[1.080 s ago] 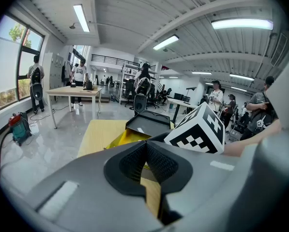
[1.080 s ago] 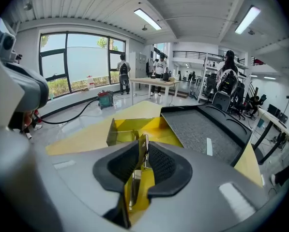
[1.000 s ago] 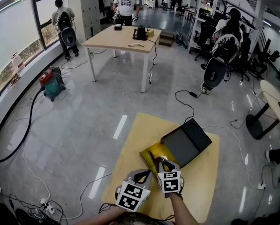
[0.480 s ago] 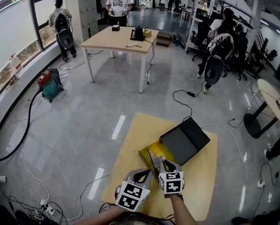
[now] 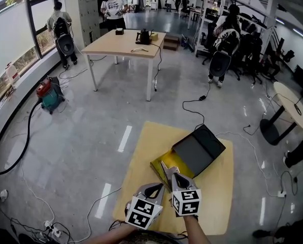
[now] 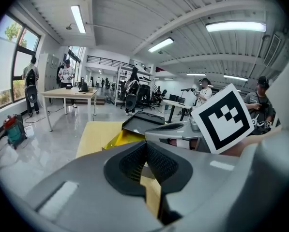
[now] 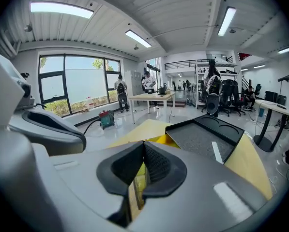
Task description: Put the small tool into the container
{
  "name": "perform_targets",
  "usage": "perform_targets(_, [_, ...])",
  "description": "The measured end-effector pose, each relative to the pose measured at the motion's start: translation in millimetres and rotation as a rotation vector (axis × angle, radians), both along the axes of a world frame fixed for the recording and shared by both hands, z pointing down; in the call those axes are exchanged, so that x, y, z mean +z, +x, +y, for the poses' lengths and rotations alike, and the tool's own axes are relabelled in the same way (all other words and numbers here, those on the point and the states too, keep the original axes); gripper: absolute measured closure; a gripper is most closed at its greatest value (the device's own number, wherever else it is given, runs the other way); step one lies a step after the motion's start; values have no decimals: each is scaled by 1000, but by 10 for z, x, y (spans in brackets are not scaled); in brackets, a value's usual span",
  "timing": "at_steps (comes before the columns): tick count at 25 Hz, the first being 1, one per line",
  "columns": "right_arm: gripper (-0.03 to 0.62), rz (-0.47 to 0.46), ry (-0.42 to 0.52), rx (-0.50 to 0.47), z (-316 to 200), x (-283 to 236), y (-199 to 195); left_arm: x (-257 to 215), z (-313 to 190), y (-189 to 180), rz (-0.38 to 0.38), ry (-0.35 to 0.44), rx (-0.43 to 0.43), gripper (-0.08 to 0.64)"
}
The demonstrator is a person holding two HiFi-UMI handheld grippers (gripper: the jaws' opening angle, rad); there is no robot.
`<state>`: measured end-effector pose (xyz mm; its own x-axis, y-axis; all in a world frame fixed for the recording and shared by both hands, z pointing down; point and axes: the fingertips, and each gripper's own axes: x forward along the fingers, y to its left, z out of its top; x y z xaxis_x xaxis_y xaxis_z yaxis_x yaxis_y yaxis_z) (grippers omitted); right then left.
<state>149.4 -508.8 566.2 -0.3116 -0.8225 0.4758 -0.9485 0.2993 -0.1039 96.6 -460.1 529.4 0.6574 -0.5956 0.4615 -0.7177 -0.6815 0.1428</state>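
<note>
Right hand-held gripper (image 5: 167, 169) edged back, closed like left hand-held gripper (image 6: 145, 146); yellow, black-lidded container (image 5: 197, 150) open

I see one tan tabletop (image 5: 141, 159); on it, centre-right, a yellow container (image 5: 165, 164) with its black lid (image 5: 197, 149) open.
</note>
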Motion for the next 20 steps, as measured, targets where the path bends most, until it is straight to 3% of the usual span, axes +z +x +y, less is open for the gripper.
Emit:
perform_targets(16, [588,-99,123,13,435,-574,-375,-157,84,-142,58,31,16,545])
perform_targets(20, [588,-99,148,6,509,-715,-233,-253,111,15,71,50,14,545])
